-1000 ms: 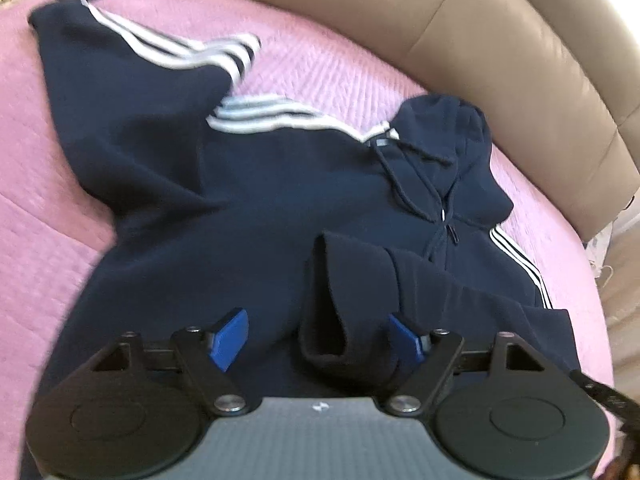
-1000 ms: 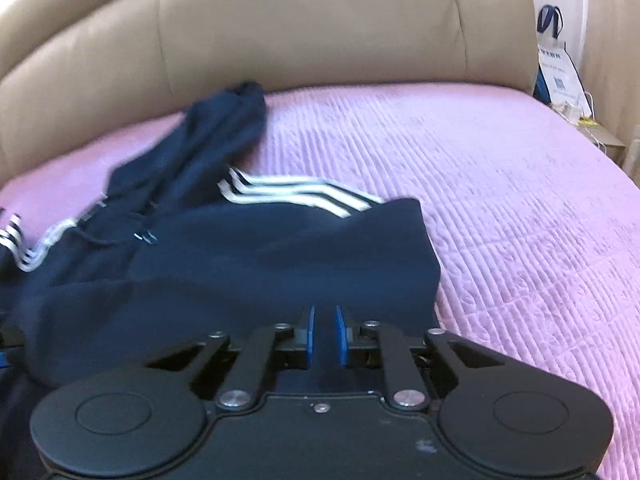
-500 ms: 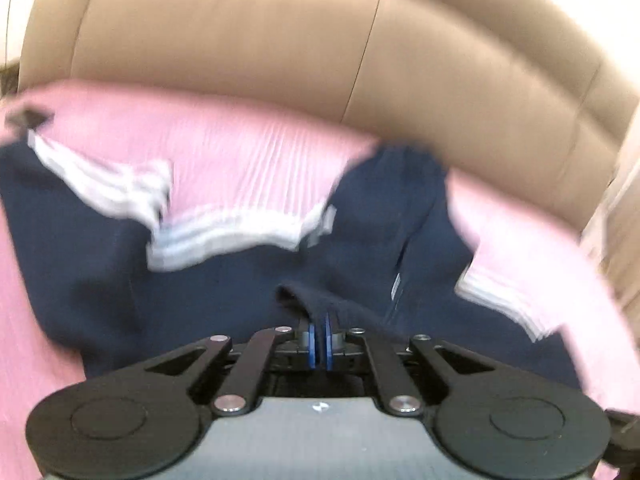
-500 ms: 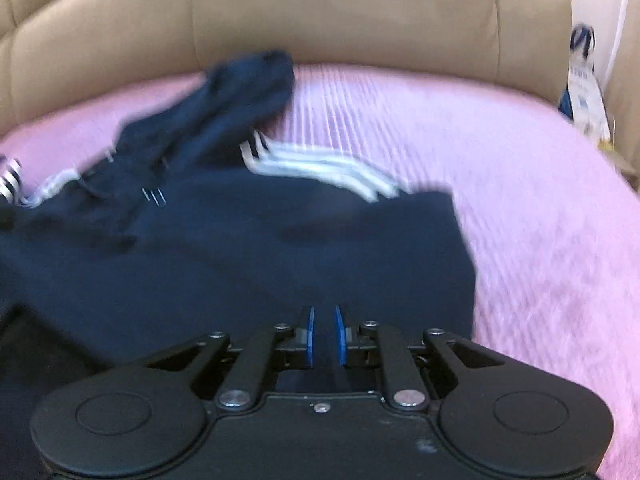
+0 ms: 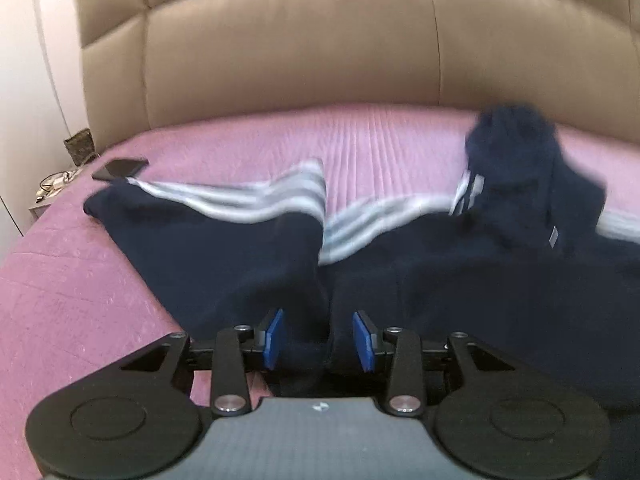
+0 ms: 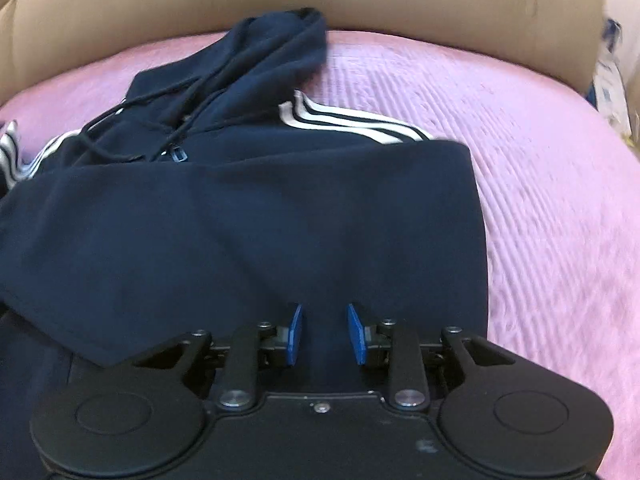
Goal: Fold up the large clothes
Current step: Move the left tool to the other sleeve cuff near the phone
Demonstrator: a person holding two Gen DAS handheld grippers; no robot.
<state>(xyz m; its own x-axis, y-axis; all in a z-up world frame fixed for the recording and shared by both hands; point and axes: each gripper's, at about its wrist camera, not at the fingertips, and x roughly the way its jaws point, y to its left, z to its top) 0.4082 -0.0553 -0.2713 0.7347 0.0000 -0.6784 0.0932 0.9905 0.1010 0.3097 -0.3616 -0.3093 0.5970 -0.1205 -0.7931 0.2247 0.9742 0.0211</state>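
Note:
A navy hoodie point(image 5: 460, 272) with white sleeve stripes lies on the pink bedspread point(image 5: 80, 300). Its left sleeve point(image 5: 224, 232) stretches out to the left; the hood point(image 5: 516, 148) lies at the far right. My left gripper point(image 5: 318, 338) is open, its blue pads either side of a fold of navy fabric over the body. In the right wrist view the hoodie point(image 6: 240, 220) has its right sleeve folded across the body, hood point(image 6: 276, 48) at the top. My right gripper point(image 6: 325, 334) is open just above the navy fabric near the hoodie's right edge.
A tan padded headboard point(image 5: 300, 48) runs behind the bed. A dark phone point(image 5: 120, 168) lies on the bedspread by the left sleeve cuff. A small side table with cables point(image 5: 56, 184) stands at the left. A bag point(image 6: 612, 76) hangs at the right bed edge.
Both grippers were shut on navy fabric half a second ago and have opened, letting the fabric go. The left view has swung left; the right gripper has moved closer over the folded sleeve.

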